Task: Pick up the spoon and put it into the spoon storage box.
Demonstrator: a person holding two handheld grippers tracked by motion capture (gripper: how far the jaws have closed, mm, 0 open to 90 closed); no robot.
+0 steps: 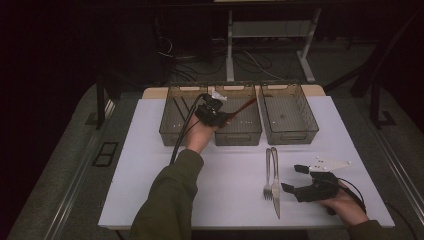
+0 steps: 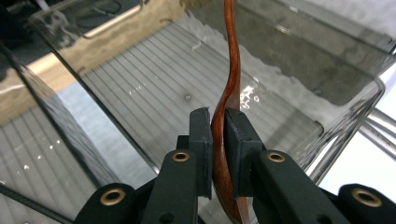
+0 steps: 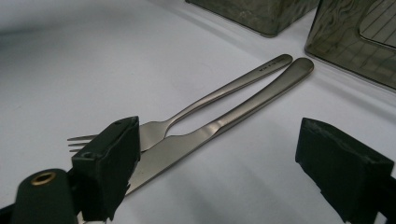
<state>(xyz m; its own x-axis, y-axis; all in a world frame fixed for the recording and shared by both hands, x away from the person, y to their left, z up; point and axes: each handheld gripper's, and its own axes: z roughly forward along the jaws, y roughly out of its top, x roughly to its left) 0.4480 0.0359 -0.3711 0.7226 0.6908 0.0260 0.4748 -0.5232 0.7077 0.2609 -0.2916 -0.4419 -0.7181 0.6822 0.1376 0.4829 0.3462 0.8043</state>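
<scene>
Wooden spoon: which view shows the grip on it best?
Left gripper view: the left hand-held gripper pinches the wooden spoon between both pads, close up over a clear bin. High view shows it small and dim.

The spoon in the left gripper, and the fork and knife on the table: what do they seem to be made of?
The spoon looks like wood, perhaps lacquered: reddish-brown, glossy, with faint grain. The fork and knife look like brushed steel: grey, a soft satin sheen, and a small stamped mark on the fork handle.
</scene>
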